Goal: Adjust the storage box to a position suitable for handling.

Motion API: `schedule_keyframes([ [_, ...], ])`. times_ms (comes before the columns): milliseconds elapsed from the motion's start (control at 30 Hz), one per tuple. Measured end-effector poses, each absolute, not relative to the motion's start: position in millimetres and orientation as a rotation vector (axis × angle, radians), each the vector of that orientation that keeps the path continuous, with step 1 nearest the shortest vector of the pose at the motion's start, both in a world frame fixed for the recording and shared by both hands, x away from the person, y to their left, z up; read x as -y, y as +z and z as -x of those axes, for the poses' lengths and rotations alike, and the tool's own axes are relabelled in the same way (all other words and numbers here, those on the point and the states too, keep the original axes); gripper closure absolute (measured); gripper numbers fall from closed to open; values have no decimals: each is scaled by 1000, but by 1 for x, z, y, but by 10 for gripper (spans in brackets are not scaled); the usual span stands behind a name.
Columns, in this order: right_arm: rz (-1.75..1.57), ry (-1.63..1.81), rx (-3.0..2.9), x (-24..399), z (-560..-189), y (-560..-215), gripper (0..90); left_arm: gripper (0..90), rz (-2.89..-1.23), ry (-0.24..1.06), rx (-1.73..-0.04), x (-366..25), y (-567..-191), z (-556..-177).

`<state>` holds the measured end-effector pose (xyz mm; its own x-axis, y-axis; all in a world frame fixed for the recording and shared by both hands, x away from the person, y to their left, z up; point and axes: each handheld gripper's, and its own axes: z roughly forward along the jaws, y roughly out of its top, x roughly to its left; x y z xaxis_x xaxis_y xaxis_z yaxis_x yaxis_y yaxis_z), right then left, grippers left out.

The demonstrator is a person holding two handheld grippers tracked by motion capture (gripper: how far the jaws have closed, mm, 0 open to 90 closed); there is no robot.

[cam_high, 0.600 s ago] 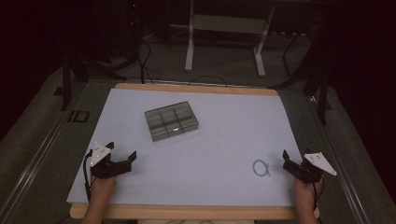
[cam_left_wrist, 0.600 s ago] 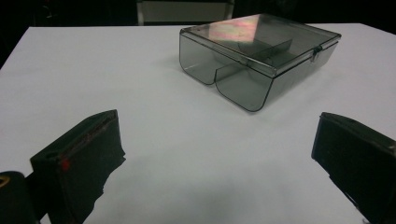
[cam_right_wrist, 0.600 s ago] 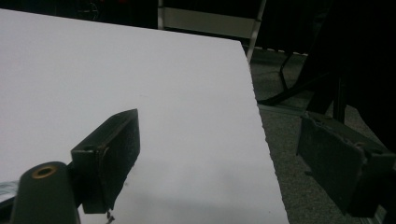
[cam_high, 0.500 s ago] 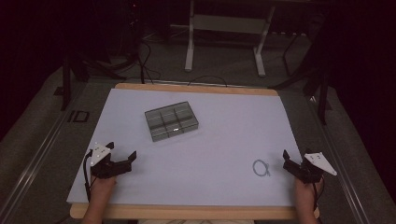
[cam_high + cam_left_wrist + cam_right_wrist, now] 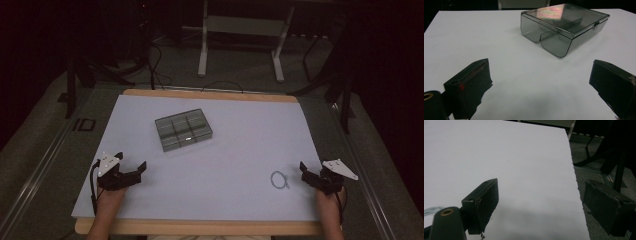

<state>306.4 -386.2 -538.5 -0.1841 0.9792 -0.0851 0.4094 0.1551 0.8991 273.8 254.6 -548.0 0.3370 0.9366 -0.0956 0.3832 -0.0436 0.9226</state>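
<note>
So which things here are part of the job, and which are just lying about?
Job:
left gripper, open, empty
right gripper, open, empty
smoky clear compartment box, lid shut
small coiled wire loop, beside the right gripper

Lying about:
white table sheet
metal stand behind the table

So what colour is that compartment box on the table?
Smoky transparent grey box, clearest in the left gripper view.

Dim lab: paper-covered table (image 5: 240, 150), equipment stands (image 5: 240, 45)

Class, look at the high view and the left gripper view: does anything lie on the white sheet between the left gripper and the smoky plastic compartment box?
Nothing visible does. Bare white sheet runs from the open left gripper to the closed box; the small wire ring lies far off, beside the right gripper.
</note>
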Motion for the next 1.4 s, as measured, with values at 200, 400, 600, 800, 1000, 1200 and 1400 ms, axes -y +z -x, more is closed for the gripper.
schedule_keyframes([
  [200,-1353,1010,-1707,388,-307,-538,139,62,-1617,694,-1224,-255,-548,-275],
  [400,-1327,1013,-1745,387,-307,-538,132,118,-1633,702,-1198,-254,-548,-273],
  [600,-1326,969,-1752,383,-308,-538,134,145,-1654,692,-1190,-253,-548,-274],
  [800,-1337,988,-1853,379,-313,-539,200,154,-1665,674,-1201,-253,-547,-276],
  [1000,-1295,994,-1946,365,-322,-537,249,156,-1697,672,-1220,-252,-545,-277],
  [1200,-1254,1015,-1984,351,-332,-531,282,157,-1699,644,-1235,-253,-538,-281],
  [1400,-1217,1032,-2000,339,-345,-520,286,169,-1692,589,-1245,-253,-530,-284],
])
